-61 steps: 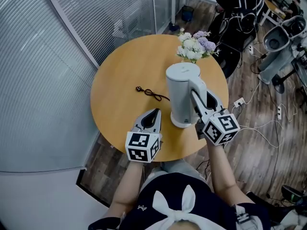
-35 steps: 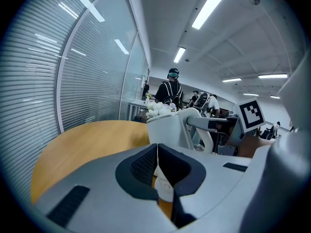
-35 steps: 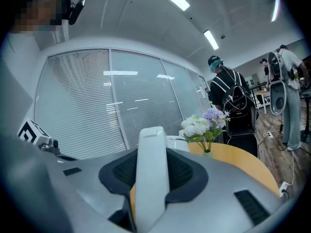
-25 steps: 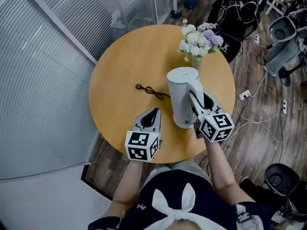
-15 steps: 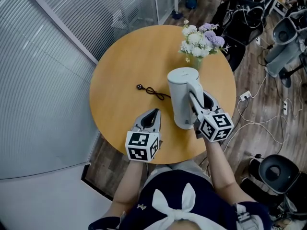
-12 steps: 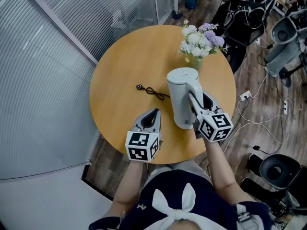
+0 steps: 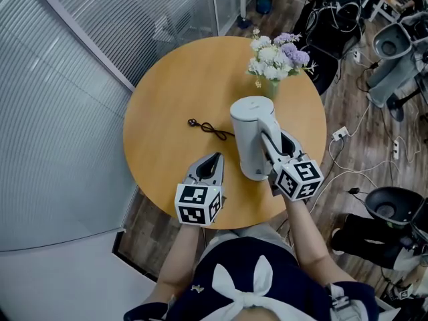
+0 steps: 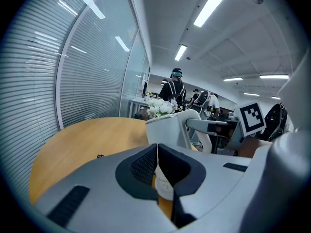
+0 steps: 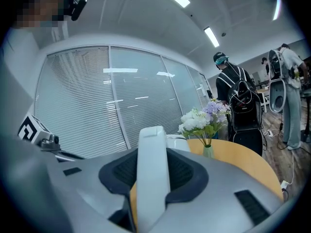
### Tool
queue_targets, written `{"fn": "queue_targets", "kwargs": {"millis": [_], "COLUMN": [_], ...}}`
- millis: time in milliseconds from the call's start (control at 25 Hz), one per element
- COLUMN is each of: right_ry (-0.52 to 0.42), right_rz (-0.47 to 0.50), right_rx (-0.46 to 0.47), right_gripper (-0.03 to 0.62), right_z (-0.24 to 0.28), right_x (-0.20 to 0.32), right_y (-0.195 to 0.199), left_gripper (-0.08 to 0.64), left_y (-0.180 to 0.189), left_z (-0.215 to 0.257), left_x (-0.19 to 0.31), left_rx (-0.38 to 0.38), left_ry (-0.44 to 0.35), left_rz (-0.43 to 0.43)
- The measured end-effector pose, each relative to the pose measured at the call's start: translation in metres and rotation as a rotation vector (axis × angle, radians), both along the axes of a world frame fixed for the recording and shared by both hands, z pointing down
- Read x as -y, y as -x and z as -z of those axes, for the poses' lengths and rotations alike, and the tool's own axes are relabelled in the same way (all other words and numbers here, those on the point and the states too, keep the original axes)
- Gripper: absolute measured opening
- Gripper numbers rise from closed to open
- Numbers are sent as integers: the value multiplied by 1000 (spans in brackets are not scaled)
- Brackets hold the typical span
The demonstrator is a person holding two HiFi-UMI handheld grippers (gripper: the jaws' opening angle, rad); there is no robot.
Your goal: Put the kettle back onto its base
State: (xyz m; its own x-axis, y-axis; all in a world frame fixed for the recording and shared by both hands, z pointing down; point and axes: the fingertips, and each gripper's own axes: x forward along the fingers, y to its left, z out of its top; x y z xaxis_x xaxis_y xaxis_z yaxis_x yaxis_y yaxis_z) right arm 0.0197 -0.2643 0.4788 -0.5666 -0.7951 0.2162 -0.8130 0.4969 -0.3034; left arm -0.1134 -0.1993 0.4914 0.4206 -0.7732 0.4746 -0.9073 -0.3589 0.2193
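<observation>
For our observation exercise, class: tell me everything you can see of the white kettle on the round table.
The kettle is a tall, smooth white cylinder, plastic by its look, with a flat closed lid and a white handle on the side nearest the person. It stands upright near the front edge of the wooden table, in front of the flowers. The right gripper is closed on the handle. A thin black cord runs from the kettle's foot, its plug lying loose on the table.
</observation>
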Motion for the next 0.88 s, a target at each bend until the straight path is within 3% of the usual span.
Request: {"fn": "queue_targets", "kwargs": {"millis": [880], "right_ry": [-19], "right_rz": [5], "right_rx": [-4], "right_gripper": [150], "right_z": [-4], "right_x": [-23], "right_y": [-7], "left_gripper": [28], "left_y": [-4], "left_z": [-5], "left_x": [-10], "left_rx": [-10], "left_ry": [9], "left_rz": [-1]}}
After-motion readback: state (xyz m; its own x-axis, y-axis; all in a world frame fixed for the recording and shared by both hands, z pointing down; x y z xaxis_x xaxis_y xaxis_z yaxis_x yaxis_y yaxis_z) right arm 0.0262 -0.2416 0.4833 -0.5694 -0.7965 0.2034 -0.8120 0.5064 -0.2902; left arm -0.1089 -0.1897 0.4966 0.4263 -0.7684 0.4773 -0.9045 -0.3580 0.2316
